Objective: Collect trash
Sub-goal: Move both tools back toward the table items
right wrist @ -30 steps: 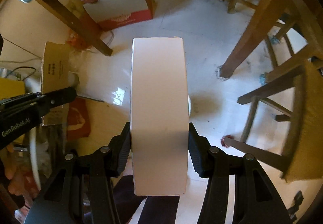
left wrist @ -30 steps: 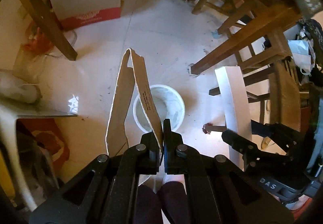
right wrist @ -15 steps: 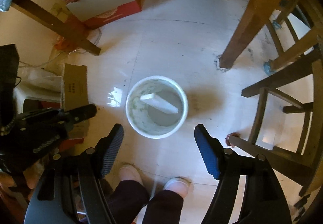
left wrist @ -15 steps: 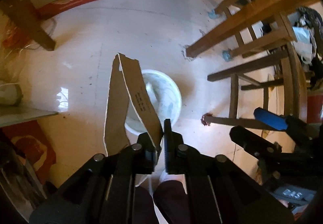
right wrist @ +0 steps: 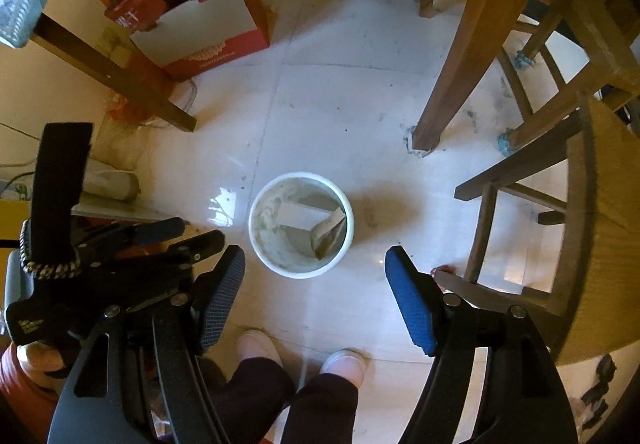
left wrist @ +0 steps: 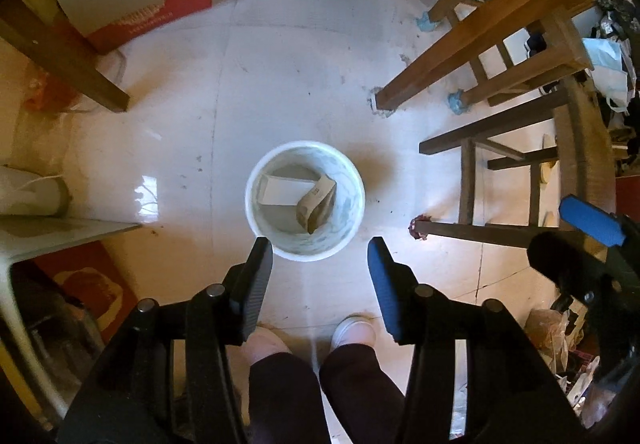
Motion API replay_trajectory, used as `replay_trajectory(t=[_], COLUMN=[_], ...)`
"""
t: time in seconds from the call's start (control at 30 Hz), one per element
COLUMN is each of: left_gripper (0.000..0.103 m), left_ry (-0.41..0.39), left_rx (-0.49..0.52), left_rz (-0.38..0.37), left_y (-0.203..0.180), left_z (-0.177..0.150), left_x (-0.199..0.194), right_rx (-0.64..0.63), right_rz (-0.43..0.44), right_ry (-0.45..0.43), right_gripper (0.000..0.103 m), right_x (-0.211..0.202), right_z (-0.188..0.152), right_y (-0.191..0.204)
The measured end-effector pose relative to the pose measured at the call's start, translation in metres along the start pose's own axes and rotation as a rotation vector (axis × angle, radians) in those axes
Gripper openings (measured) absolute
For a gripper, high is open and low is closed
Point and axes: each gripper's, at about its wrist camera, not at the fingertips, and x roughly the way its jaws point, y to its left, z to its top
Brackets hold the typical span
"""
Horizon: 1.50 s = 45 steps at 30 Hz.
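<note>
Left gripper (left wrist: 320,268), jaws spread wide and holding nothing, suspended above the floor (left wrist: 280,84) with its black and blue fingers framing the near rim of the bucket (left wrist: 256,212). Right gripper (right wrist: 316,280), likewise spread wide and unloaded, positioned above the same bucket (right wrist: 260,240); in the left wrist view this gripper appears at the right edge (left wrist: 576,244), and in the right wrist view the left gripper appears at the left (right wrist: 180,240). Inside the white bucket lie two items of trash: a white box (left wrist: 286,190), flat against the far-left interior, and a folded brown cardboard piece (left wrist: 316,204), leaning against the right inner wall and touching the box. Both are also visible from the right wrist: white box (right wrist: 302,215), cardboard piece (right wrist: 330,234). Directly below the grippers, near the bucket, stand the person's feet in pale shoes (left wrist: 354,330) and dark trousers. Right of the bucket, wooden chair and table legs (left wrist: 444,56). Far left, a red-and-white carton (left wrist: 136,0) on the floor beside another wooden leg (left wrist: 64,56).
</note>
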Motion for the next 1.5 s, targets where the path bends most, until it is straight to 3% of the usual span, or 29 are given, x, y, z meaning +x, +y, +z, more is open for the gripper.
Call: replay_trajectory(t=[0.2,0.37,0.8,1.23,1.37,1.5], left_gripper=[0.049,0.049,0.049,0.049,0.058,0.070], left_ry=[-0.067,-0.159,-0.408,-0.677,-0.754,-0.806], left_rx=[-0.007,-0.004,0.000,0.083,0.108,0.123], left_rz=[0.008,0.023,-0.004,-0.013,-0.003,0.019], left_y=[-0.001,-0.005,-0.001,-0.014,-0.020,-0.025], left_z=[-0.004,-0.006,-0.025,-0.050,-0.049,-0.038], left_x=[-0.082,-0.172,-0.383,-0.529,-0.559,-0.575], right_rx=[-0.012,-0.025,-0.020,0.012,0.005,0.008], right_rz=[0.001,0.005,0.000,-0.018,-0.036,-0.047], right_ry=[-0.045,-0.110,-0.378,-0.650,-0.716,-0.773], right_gripper=[0.069,0.069,0.069,0.069,0.070,0.082], right_x=[-0.059,-0.124,-0.311,-0.450,-0.473,-0.489], right_z=[0.010,0.021,0.023,0.009,0.007,0.016], right_y=[0.018,0.039,0.105,0.141,0.147,0.144])
